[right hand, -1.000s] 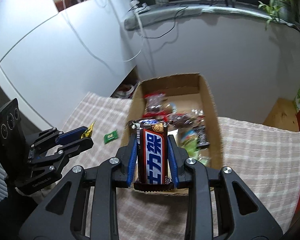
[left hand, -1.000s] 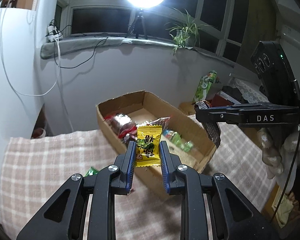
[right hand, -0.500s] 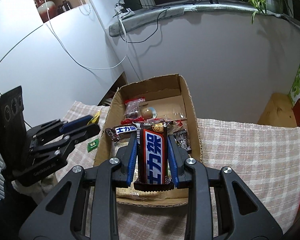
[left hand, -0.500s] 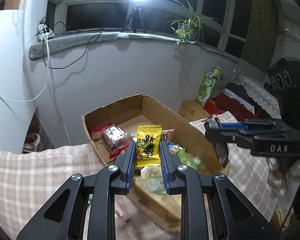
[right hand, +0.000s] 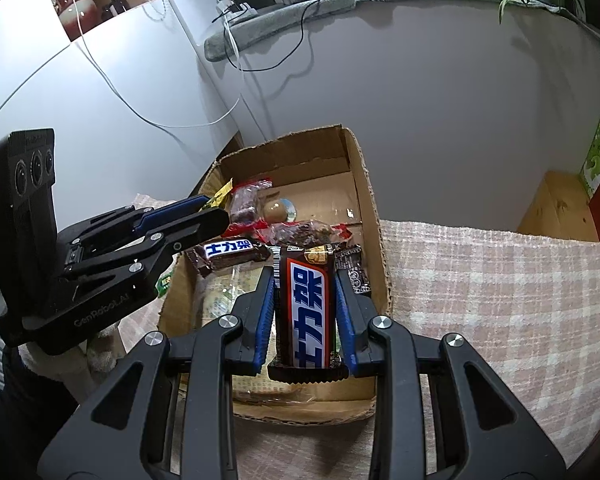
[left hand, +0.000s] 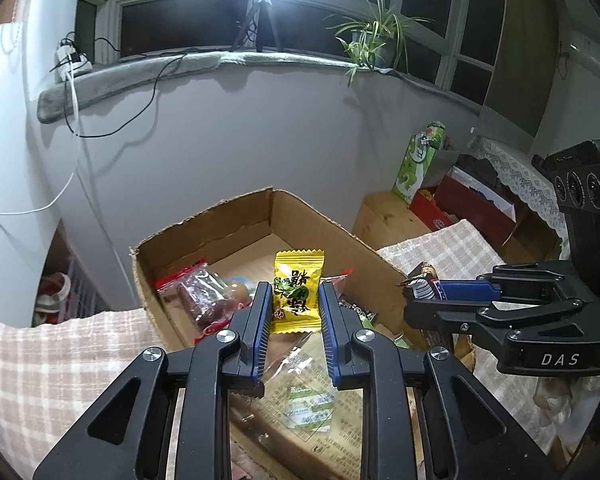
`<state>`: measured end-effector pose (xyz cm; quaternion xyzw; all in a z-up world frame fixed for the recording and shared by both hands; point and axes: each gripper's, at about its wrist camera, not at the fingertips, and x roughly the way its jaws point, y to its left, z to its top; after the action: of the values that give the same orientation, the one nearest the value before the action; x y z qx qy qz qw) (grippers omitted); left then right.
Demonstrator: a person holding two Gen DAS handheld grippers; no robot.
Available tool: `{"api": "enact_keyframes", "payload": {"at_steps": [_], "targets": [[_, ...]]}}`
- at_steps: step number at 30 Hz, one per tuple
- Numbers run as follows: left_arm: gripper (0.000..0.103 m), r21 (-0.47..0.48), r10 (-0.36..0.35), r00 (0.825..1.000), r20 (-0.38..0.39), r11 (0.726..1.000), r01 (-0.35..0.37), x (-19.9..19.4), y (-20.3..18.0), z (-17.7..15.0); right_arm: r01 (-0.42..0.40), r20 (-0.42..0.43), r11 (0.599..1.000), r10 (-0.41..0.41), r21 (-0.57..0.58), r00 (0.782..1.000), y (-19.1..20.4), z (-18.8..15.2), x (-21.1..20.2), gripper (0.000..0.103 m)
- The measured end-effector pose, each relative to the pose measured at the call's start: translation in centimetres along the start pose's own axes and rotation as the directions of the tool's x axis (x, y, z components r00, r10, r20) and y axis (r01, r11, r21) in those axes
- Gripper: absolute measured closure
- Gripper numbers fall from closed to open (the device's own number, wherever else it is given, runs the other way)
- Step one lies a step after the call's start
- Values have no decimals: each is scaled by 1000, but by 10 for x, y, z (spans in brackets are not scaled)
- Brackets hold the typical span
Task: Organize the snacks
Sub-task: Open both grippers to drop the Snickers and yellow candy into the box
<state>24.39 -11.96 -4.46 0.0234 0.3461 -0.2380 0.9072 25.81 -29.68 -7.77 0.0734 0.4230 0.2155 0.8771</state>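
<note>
Your left gripper (left hand: 293, 304) pinches the yellow candy sachet (left hand: 297, 291); your right gripper (right hand: 305, 306) clamps the brown chocolate bar (right hand: 307, 312). Both hover above the open cardboard box (right hand: 374, 216); releasing toward 6 o'clock risks missing its near rim.

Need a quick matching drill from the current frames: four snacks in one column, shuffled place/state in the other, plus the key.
Things:
1. yellow candy packet
2. upright Snickers bar
3. second Snickers bar
4. round wrapped ball

Places:
A. lying flat in the cardboard box, near its left wall
B. clamped in the right gripper
C. clamped in the left gripper
D. on the box floor, toward its far end

Pairs: 1-C, 2-B, 3-A, 4-D
</note>
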Motion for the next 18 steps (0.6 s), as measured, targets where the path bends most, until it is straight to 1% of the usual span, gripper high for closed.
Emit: {"api": "enact_keyframes", "payload": {"at_steps": [8,10,11,12,13,14,15,18], "targets": [[80,9,5,1000,-5,1000,-5,1,-4,1,6,-8,1000,-6,-12,1000,2,-1,-1,73],[74,9,10,1000,-7,1000,-10,2,-4,2,9,-10,1000,-9,-15,1000,3,-1,-1,72],[62,9,11,1000,-6,1000,-11,1,-4,2,11,-11,1000,-11,-17,1000,3,-1,-1,70],[52,7,14,1000,1,1000,-14,0,-4,3,13,-10,1000,-13,-18,1000,4,-1,-1,56],[49,7,16,1000,5,1000,-16,0,-4,3,20,-6,1000,-20,-20,1000,4,-1,-1,39],[49,7,16,1000,8,1000,-16,-1,-4,3,24,1,999,-24,-24,1000,5,-2,-2,34],[49,6,16,1000,9,1000,-16,-1,-4,3,33,15,999,-32,-29,999,6,-2,-5,31],[49,3,20,1000,8,1000,-20,-1,-3,4,42,17,998,-42,-38,999,7,-3,-6,30]]}}
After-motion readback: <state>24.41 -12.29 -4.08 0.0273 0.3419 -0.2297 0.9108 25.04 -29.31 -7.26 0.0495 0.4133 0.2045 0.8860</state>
